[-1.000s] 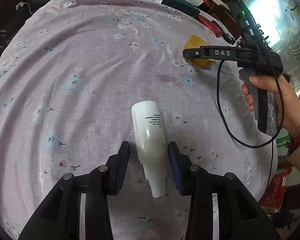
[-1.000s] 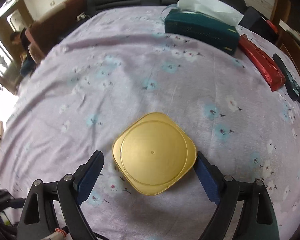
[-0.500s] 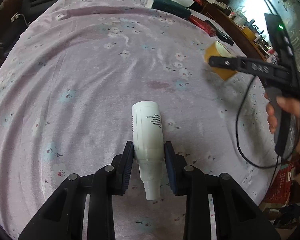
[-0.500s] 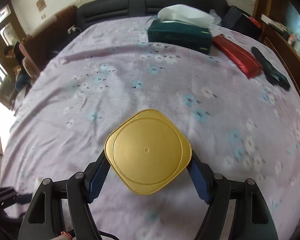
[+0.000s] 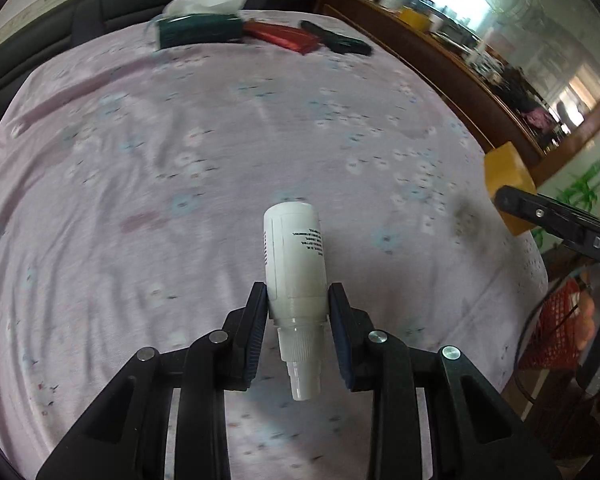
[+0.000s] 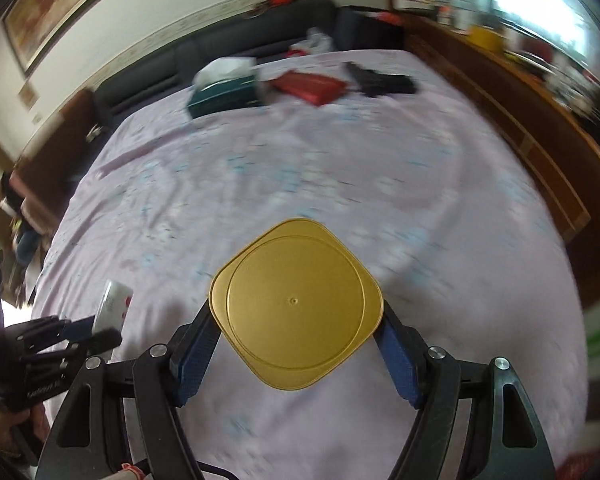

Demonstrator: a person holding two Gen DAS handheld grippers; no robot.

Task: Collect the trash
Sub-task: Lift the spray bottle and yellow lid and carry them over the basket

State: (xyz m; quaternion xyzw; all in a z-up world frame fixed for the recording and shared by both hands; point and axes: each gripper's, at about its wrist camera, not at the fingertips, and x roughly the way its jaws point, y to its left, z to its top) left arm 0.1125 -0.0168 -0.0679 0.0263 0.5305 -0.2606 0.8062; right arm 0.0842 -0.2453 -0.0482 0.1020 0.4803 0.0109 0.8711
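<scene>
L gripper (image 5: 298, 332): jaws narrow, both pads clamped on the lower body of a white bottle (image 5: 295, 264), nozzle end pointing back toward the camera, printed label facing up. Bottle is clear of the cloth, carried above it. Can't tell if anything is inside, it's opaque.

R gripper (image 6: 298, 344): jaws wide, pads pressed on two opposite corners of a gold square container (image 6: 296, 306), lid on, so contents hidden. It's held off the surface too. In the left wrist view it shows at the right edge, by the table's corner.

Under both: table w/ lilac floral cloth (image 5: 140, 200). Far side: a green tissue box (image 5: 199, 30) w/ white tissue sticking out the top, then a red pack (image 5: 284, 36) to its right, then a black item (image 5: 336, 42). Near right, beyond the table edge, a red mesh basket (image 5: 556, 332); contents not visible.
</scene>
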